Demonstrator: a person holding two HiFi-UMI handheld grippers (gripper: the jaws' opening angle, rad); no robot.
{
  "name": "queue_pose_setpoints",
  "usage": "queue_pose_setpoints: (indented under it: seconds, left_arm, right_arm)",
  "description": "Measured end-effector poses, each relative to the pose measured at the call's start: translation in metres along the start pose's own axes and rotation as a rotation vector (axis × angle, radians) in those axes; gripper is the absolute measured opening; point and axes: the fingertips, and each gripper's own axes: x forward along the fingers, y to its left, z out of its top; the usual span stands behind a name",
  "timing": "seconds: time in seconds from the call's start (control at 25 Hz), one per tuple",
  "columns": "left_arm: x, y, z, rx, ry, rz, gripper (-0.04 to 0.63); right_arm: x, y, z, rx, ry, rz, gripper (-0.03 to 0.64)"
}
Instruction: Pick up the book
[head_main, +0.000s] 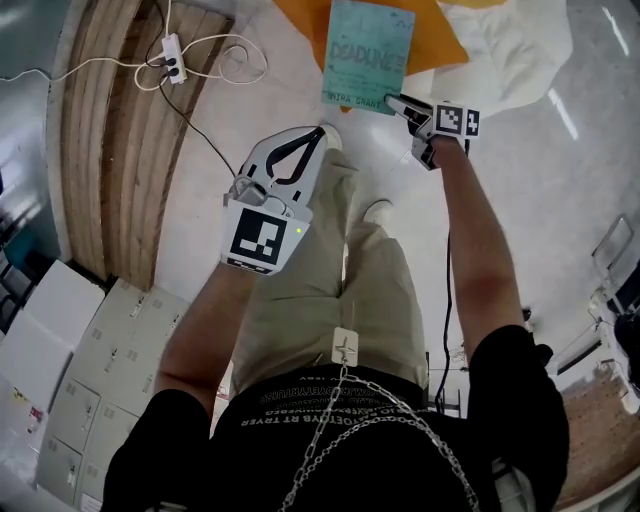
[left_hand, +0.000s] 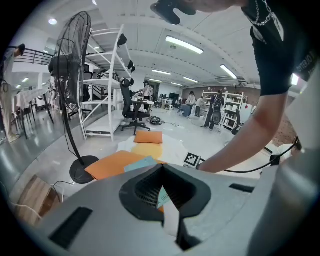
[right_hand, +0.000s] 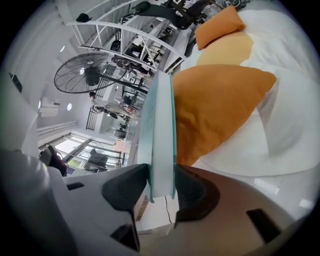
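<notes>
The book (head_main: 368, 52) is teal with dark lettering on its cover and lies over an orange cushion (head_main: 445, 45) at the top of the head view. My right gripper (head_main: 403, 104) is shut on the book's near right corner. In the right gripper view the book (right_hand: 159, 130) stands edge-on between the two dark pads (right_hand: 125, 187), which press on both covers. My left gripper (head_main: 322, 134) is shut and holds nothing, hovering over the person's trousers, short of the book. Past its shut jaws in the left gripper view, a strip of the book (left_hand: 141, 164) shows.
A wooden platform (head_main: 125, 130) with a white power strip (head_main: 173, 58) and cables runs along the left. A white sheet (head_main: 505, 50) lies beyond the book. A floor fan (left_hand: 75, 65), white shelving (left_hand: 107, 85) and another orange cushion (left_hand: 148, 137) stand further off. Pale boxes (head_main: 85, 400) sit lower left.
</notes>
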Motion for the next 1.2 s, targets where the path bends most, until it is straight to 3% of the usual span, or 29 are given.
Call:
queue_pose_setpoints:
  seconds: [0.2, 0.36, 0.48, 0.68, 0.96, 1.12, 1.2]
  left_arm:
    - [0.024, 0.013, -0.037, -0.010, 0.041, 0.012, 0.005]
    - [0.064, 0.029, -0.091, -0.097, 0.100, -0.027, 0.005]
    - [0.102, 0.046, -0.148, -0.182, 0.199, -0.052, 0.106]
    - [0.147, 0.059, -0.215, -0.255, 0.336, -0.129, 0.193]
    - [0.174, 0.045, -0.216, -0.418, 0.245, -0.267, 0.245]
    - [0.188, 0.047, -0.222, -0.516, 0.251, -0.252, 0.253]
    - [0.190, 0.049, -0.223, -0.505, 0.254, -0.216, 0.243]
  right_arm:
    - [0.000, 0.002, 0.003, -0.007, -0.028, 0.022, 0.172]
    - [0.002, 0.001, 0.000, 0.005, -0.026, 0.033, 0.172]
    - [0.003, -0.001, 0.002, -0.008, -0.012, 0.027, 0.172]
    - [0.003, -0.002, 0.003, -0.025, -0.002, 0.027, 0.172]
    - [0.005, -0.005, 0.003, -0.046, 0.025, 0.032, 0.172]
    - [0.005, -0.007, 0.002, -0.091, 0.054, 0.010, 0.170]
    - [0.005, -0.005, 0.003, -0.108, 0.048, 0.000, 0.170]
